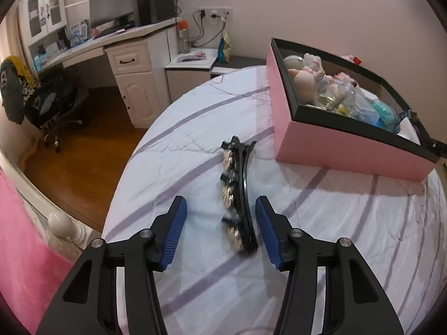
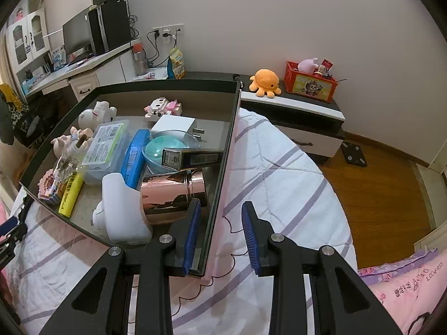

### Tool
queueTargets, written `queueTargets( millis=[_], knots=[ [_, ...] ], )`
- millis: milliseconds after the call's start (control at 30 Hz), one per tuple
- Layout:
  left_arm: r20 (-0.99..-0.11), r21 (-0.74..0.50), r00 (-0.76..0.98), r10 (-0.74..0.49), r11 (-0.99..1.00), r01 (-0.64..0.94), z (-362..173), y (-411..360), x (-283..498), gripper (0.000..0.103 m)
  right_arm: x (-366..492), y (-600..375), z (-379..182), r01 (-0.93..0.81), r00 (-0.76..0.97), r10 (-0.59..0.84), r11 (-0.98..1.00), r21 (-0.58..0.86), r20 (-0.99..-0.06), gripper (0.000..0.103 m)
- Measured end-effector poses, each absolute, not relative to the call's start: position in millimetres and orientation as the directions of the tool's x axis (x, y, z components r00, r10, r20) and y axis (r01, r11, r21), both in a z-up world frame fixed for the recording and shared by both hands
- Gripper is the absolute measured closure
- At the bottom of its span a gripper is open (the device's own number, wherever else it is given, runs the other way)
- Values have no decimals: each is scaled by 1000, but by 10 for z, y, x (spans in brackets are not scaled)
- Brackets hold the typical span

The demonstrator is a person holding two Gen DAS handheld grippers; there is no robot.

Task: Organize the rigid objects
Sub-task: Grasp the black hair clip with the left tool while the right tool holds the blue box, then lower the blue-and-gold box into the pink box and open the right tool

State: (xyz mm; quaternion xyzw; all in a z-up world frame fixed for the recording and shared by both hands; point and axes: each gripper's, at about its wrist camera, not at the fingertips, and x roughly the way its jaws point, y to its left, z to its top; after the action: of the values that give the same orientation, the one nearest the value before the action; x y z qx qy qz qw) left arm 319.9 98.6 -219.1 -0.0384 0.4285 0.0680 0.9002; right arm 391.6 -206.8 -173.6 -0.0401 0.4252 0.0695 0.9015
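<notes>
A black curved tambourine (image 1: 237, 192) with metal jingles lies on the striped bedspread. My left gripper (image 1: 220, 217) is open, its blue pads on either side of the near end, not touching. The pink storage box (image 1: 335, 145) stands to the right beyond it, full of toys. In the right wrist view the same box (image 2: 226, 150) holds a rose-gold cylinder (image 2: 173, 192), a white device (image 2: 123, 209), a blue case (image 2: 134, 156), a yellow highlighter (image 2: 69, 192) and figurines. My right gripper (image 2: 220, 234) is open, straddling the box's right wall near its corner, left pad inside, right pad outside.
A white desk (image 1: 123, 55) with monitor and a chair (image 1: 42, 103) draped in clothes stand left across wood floor. A bedside cabinet (image 2: 293, 109) carries an orange plush octopus (image 2: 265, 82) and a red crate (image 2: 310, 82). A pink pillow (image 2: 405, 284) lies at the right.
</notes>
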Motion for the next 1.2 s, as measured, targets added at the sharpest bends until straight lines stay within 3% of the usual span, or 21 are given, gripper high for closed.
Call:
queueTargets(
  millis=[100, 133, 200, 600, 967, 1200],
  knots=[
    [-783, 6, 616, 81, 992, -122, -2209, 944, 3307, 55, 3928, -2066, -1739, -162, 625, 88, 987, -18, -776, 72],
    [-783, -1, 619, 68, 994, -111, -2199, 942, 3325, 69, 3928, -2062, -1737, -161, 625, 86, 987, -21, -776, 72],
    [-776, 2, 627, 68, 994, -106, -2174, 930, 3339, 85, 3937, -2063, -1735, -161, 625, 85, 987, -22, -776, 72],
    [-755, 49, 651, 84, 996, -72, -2112, 836, 3326, 85, 3955, -2035, -1726, -174, 615, 88, 984, -26, -783, 76],
    [-763, 69, 641, 85, 996, -50, -2134, 844, 3386, 85, 4007, -2032, -1720, -173, 611, 85, 984, -29, -787, 90],
    [-772, 71, 630, 83, 996, -45, -2157, 824, 3416, 85, 4121, -2039, -1715, -158, 611, 73, 987, -31, -789, 91]
  ],
)
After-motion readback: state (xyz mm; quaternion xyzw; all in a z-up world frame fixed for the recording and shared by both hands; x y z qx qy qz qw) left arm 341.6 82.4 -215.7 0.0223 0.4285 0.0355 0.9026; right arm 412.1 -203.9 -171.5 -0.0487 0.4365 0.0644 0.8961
